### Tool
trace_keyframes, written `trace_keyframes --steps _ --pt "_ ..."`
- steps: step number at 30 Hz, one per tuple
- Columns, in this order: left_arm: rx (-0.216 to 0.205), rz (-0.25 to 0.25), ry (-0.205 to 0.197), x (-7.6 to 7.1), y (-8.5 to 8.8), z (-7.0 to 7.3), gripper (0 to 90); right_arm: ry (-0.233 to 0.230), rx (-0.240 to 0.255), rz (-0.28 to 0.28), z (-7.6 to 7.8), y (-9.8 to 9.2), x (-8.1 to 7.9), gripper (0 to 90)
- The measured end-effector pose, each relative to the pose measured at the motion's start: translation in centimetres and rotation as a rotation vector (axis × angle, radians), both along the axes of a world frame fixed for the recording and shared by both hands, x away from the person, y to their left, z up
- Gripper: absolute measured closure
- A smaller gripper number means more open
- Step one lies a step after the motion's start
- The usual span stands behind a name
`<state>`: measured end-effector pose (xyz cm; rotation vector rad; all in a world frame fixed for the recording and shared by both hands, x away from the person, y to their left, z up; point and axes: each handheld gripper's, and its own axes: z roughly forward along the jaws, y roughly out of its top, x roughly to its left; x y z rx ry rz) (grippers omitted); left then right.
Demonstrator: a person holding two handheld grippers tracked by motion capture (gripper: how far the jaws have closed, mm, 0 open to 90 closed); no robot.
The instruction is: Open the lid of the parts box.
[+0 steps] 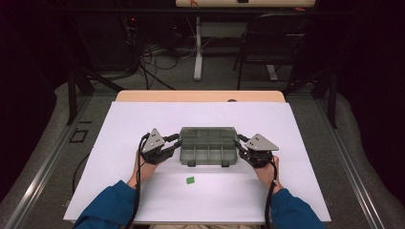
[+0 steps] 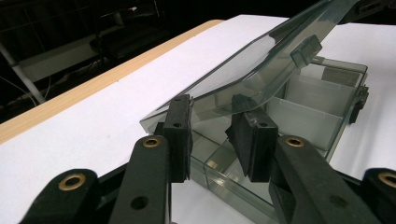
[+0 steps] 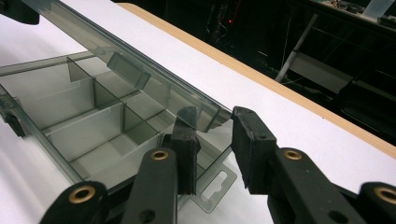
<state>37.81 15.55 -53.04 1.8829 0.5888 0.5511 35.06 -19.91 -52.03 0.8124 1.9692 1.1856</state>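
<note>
i have a clear plastic box (image 1: 208,146) with dividers in the middle of the white table (image 1: 143,200), its long side running left to right between my hands; my left gripper (image 2: 212,135) sits at its left end and my right gripper (image 3: 212,147) at its right end, both about equally close; each has its jaws apart, straddling a corner of the lid (image 2: 261,60), which is lifted at a slant off the base; whether the pads are touching it i cannot tell; a small green square (image 1: 190,180) lies on the table nearer me, apart from the box.
</note>
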Motion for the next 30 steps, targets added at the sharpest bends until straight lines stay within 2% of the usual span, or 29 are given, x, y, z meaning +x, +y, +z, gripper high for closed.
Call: trace_keyframes --steps 30 --pt "-0.02 -0.018 0.072 2.0 0.3 1.8 71.2 0.074 0.003 0.015 1.9 -0.3 2.1 74.6"
